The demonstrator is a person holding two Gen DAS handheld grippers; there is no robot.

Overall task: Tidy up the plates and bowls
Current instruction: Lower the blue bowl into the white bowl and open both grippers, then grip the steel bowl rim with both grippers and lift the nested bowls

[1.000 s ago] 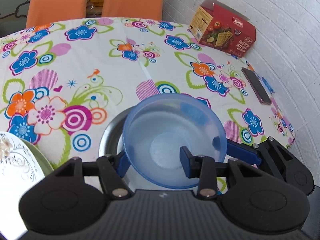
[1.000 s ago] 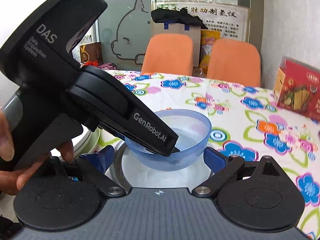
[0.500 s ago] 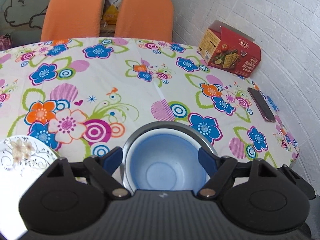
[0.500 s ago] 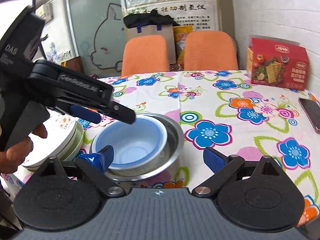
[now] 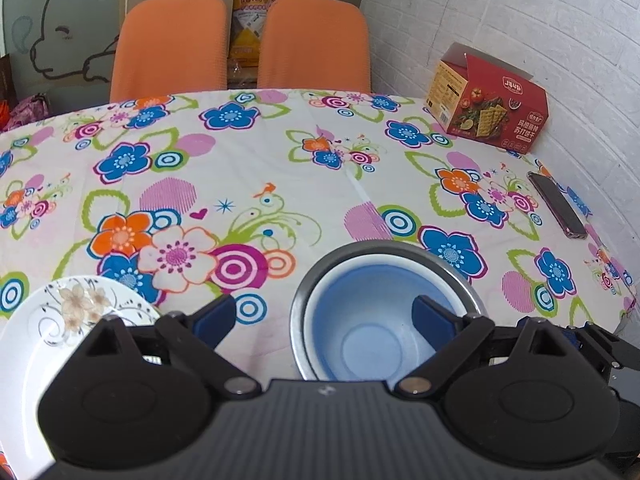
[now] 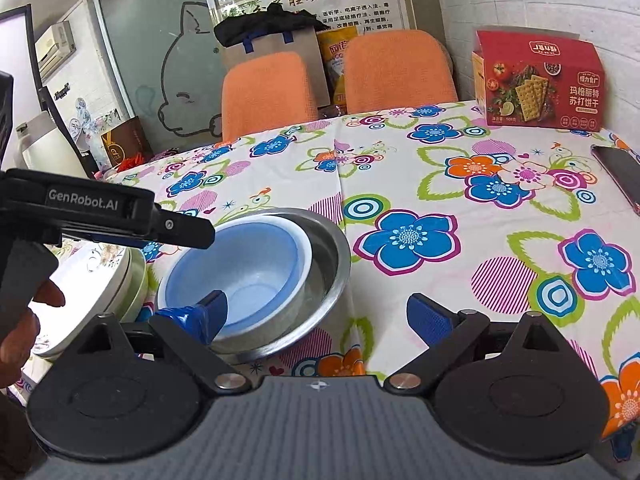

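We see a red cardboard cracker box (image 5: 486, 105) standing near a dark flat phone (image 5: 557, 205); two orange chairs (image 5: 170, 44) stand farther left.

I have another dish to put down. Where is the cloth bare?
Bare: the wide middle between the nested bowls, orange chairs and cracker box. Crowded: the near left, where the plate stack sits beside the bowls; phone lines the right edge.

Blue bowl (image 5: 370, 320) in white bowl (image 6: 306, 256) in my steel bowl (image 6: 332, 248). Tablecloth (image 5: 280, 168) white, with blue, orange, pink flowers. Plate (image 5: 60, 320) white, beige floral. Red box (image 5: 490, 108). Orange chairs (image 5: 172, 44).
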